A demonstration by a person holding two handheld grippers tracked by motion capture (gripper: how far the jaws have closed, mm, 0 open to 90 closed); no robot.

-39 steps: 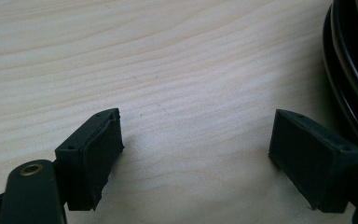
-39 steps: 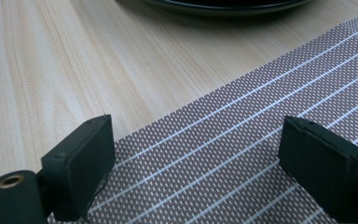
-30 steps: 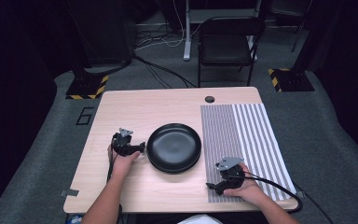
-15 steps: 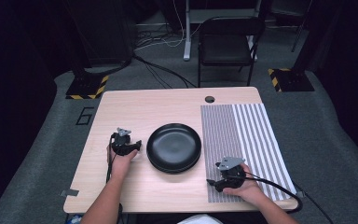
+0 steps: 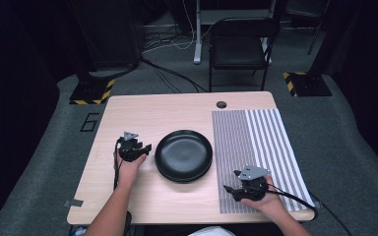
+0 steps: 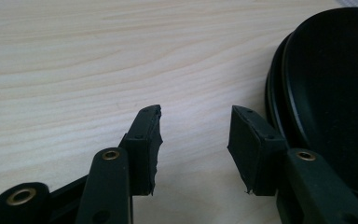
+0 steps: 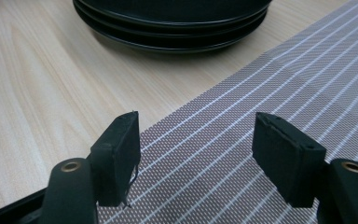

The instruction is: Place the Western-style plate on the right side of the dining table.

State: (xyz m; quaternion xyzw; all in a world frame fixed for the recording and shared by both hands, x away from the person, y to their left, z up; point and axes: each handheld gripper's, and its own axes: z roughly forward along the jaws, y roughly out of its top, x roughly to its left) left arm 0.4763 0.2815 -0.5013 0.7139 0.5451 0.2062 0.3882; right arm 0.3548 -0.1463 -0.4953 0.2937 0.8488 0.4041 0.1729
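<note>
The plates [image 5: 183,155], a stack of black ones, sit in the middle of the surface [image 5: 142,117], beside the striped mat [image 5: 266,142]. The left gripper [image 5: 145,148] is just beside their left rim; its fingers [image 6: 144,140] have just been closing, now about half open, with nothing between them. The right gripper [image 5: 230,189] hovers over the mat's near edge, its fingers [image 7: 119,154] also closing, fairly wide apart and empty. The plates look stiff, smooth and probably breakable, maybe slippery. I think the best hold is on the thin rim of the top plate, pinched from the side.
</note>
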